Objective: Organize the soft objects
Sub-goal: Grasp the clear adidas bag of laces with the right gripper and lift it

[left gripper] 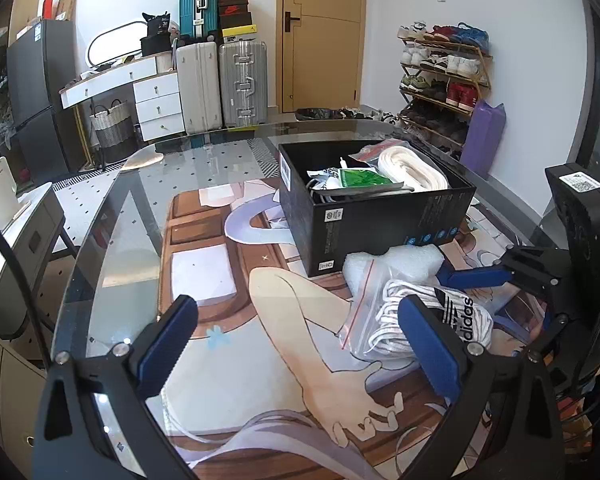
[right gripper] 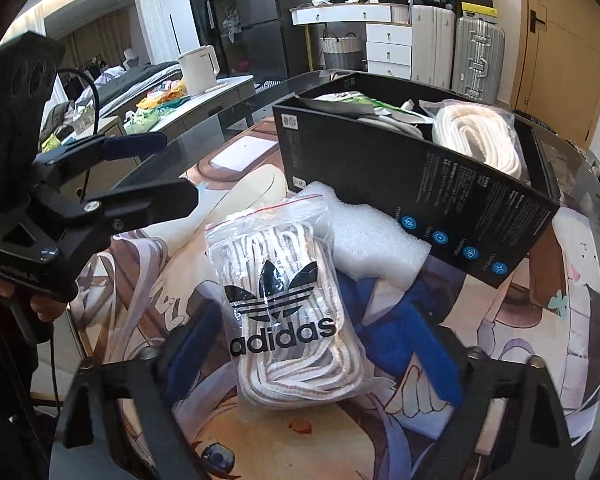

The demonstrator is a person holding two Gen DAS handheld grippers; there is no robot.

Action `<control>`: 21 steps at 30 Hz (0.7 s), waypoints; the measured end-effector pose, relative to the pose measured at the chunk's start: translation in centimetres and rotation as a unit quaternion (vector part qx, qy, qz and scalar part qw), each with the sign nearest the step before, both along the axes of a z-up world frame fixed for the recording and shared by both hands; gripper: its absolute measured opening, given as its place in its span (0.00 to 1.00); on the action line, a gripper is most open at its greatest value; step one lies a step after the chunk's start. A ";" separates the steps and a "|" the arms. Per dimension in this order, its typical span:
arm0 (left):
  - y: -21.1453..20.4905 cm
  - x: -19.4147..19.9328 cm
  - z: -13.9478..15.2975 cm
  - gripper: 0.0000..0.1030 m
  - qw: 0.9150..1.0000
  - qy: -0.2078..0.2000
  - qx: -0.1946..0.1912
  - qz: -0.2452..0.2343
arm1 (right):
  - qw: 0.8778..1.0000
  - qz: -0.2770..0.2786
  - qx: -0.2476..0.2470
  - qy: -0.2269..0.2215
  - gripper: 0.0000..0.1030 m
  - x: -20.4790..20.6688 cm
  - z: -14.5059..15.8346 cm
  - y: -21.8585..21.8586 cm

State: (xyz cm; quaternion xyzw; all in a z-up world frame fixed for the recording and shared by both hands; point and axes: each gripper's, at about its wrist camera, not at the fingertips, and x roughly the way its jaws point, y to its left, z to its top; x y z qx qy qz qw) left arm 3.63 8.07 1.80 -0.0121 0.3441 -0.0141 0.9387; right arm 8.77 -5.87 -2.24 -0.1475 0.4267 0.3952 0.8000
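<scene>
A clear zip bag of white laces with black adidas print (right gripper: 284, 308) lies on the printed desk mat, in front of an open black box (right gripper: 420, 184). My right gripper (right gripper: 306, 340) points down over the bag. Its blue pads stand on either side of the bag, and a gap shows at each side. A white foam sheet (right gripper: 372, 240) lies between bag and box. The box (left gripper: 380, 224) holds a coiled white strap (left gripper: 412, 168) and a green packet (left gripper: 360, 178). My left gripper (left gripper: 300, 344) hangs open above the mat, left of the bag (left gripper: 380, 332), with nothing between its fingers.
The printed mat covers a round glass table (left gripper: 112, 240) whose edge curves close on the left. A side counter with a white kettle (right gripper: 198, 68) stands beyond it. Suitcases (left gripper: 220, 84), a shoe rack (left gripper: 444, 84) and a purple roll (left gripper: 484, 136) line the far walls.
</scene>
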 end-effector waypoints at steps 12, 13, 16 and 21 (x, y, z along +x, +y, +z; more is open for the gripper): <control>-0.1 0.2 -0.4 0.98 1.000 0.009 -0.005 -0.002 | 1.000 0.014 -0.018 -0.014 0.65 -0.5 -0.4 1.1; -0.2 0.2 -0.5 0.98 1.000 0.011 -0.005 -0.001 | 1.000 0.017 -0.018 -0.013 0.61 -0.6 -0.3 1.2; -0.1 0.2 -0.5 0.98 1.000 0.012 -0.007 -0.002 | 0.999 0.023 -0.019 -0.013 0.58 -0.7 -0.3 1.0; 0.0 0.2 -0.4 0.98 1.000 0.011 -0.010 0.000 | 0.999 0.032 -0.009 -0.011 0.48 -1.0 0.2 0.5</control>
